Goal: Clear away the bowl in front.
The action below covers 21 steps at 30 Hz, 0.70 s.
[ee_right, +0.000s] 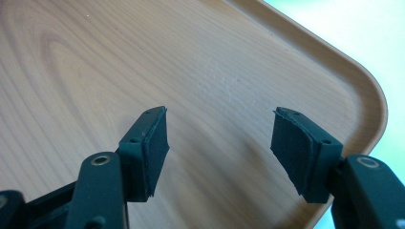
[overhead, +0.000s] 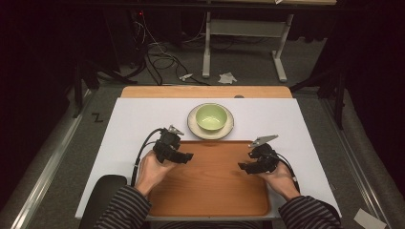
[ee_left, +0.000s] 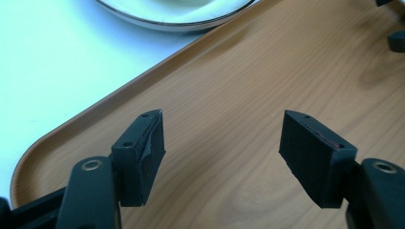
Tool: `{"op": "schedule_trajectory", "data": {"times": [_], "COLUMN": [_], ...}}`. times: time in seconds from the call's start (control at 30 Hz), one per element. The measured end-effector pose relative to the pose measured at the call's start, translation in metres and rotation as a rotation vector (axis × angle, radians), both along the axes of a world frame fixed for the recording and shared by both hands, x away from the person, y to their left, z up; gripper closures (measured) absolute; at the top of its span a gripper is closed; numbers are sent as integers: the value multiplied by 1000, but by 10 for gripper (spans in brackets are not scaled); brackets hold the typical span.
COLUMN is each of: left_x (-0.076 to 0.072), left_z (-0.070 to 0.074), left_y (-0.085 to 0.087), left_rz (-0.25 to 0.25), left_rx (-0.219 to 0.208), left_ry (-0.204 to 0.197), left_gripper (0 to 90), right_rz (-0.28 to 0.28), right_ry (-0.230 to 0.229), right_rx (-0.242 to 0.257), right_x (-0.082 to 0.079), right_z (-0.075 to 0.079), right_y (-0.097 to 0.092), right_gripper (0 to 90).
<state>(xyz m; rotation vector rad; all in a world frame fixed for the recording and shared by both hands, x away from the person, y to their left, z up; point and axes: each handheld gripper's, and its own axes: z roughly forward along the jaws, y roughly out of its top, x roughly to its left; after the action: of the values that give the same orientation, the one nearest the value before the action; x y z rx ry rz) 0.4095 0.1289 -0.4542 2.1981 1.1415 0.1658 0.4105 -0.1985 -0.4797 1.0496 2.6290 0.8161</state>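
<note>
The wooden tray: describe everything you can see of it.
The wooden tray is a wide, shallow rectangle with rounded corners and a low raised rim, in warm brown wood grain as it looks. It lies flat on the white table cover, near the person's side, with nothing lying on it. Its far edge sits close to the plate that carries the green bowl; whether they touch is unclear. The left gripper and right gripper hover over it, fingers open.
</note>
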Motion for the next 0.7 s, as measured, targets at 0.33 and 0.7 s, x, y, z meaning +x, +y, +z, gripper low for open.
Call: {"op": "schedule_trajectory", "data": {"times": [0.33,0.7], "left_x": [9,18], "left_z": [10,19], "left_y": [-4,-7], "left_rz": [-14,-17], "left_rx": [-17,-47], "left_ry": [-1,-4], "left_gripper": [305,302], "right_rz": [-8,2], "right_ry": [7,5], "right_rx": [0,-5], "right_x": [0,0], "right_z": [0,-1], "right_y": [0,0], "right_gripper": [387,387]}}
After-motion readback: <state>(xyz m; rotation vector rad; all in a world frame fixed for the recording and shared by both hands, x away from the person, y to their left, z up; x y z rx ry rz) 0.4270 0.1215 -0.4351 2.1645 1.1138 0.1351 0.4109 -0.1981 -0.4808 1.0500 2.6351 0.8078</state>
